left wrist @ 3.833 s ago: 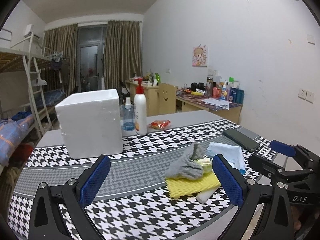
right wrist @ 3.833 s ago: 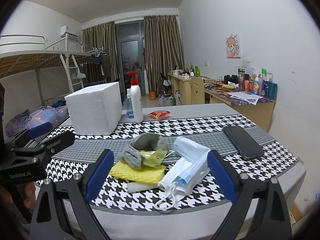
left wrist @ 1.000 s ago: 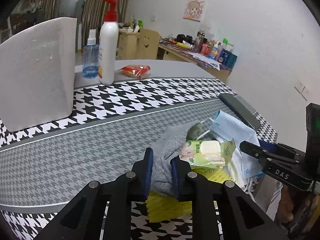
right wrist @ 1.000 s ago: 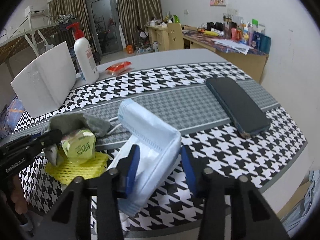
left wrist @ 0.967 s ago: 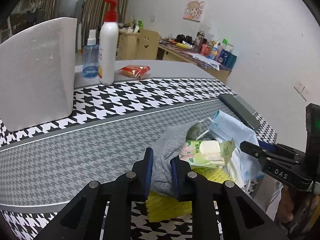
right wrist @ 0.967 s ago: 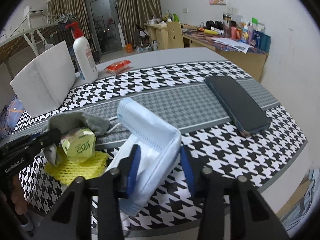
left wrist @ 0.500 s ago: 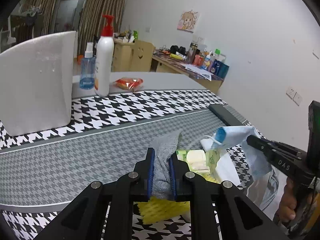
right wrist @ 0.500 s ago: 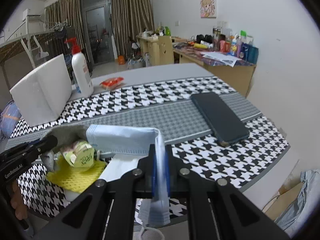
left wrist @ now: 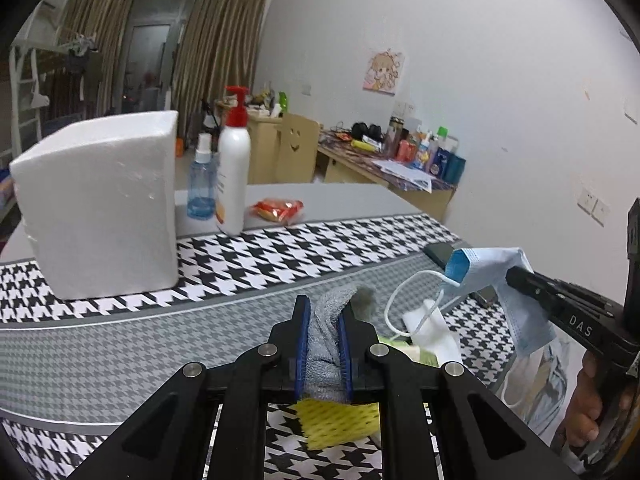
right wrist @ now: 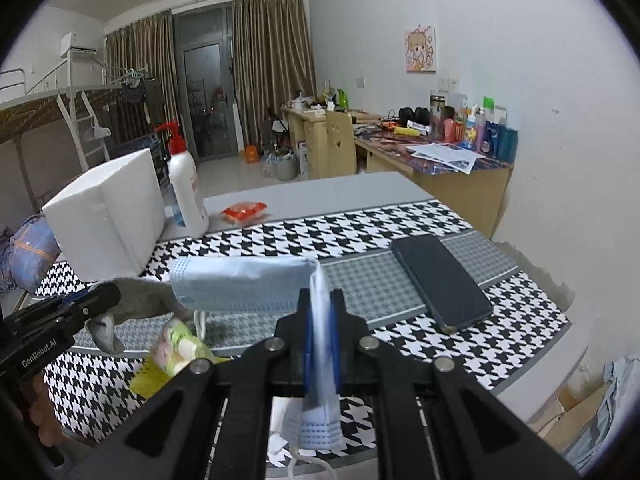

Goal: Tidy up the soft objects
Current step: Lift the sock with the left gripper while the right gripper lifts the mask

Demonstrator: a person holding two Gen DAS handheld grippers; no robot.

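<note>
**Desk:** Item one, what is in your left?

**Operator:** My left gripper (left wrist: 323, 322) has its blue-padded jaws clamped on a grey terry-cloth sock (left wrist: 326, 338), held off the houndstooth tablecloth (left wrist: 120, 344). In the right wrist view the sock (right wrist: 136, 294) droops from the black finger tips at the left edge.

**Desk:** Item two, the right?

**Operator:** My right gripper (right wrist: 320, 330) is pinched shut on a pale blue pleated face mask (right wrist: 240, 284); one half stretches out flat to the left, the rest hangs below the jaws with a white ear loop (the left camera shows the mask (left wrist: 486, 268) dangling above the table's right end).

**Desk:** Remaining stock on the table?

**Operator:** Beneath the sock: a yellow foam-mesh sleeve (left wrist: 338, 422), a green-and-yellow crumpled wrapper (right wrist: 180, 350) and a white paper packet (left wrist: 434, 332), all close together. Farther right, a black slab phone (right wrist: 438, 280) lies flat. At the back, a white foam box (left wrist: 100, 204), a white pump bottle with red top (left wrist: 232, 168), a small blue spray bottle (left wrist: 202, 190) just beside it, and a red snack packet (left wrist: 276, 209).
</note>
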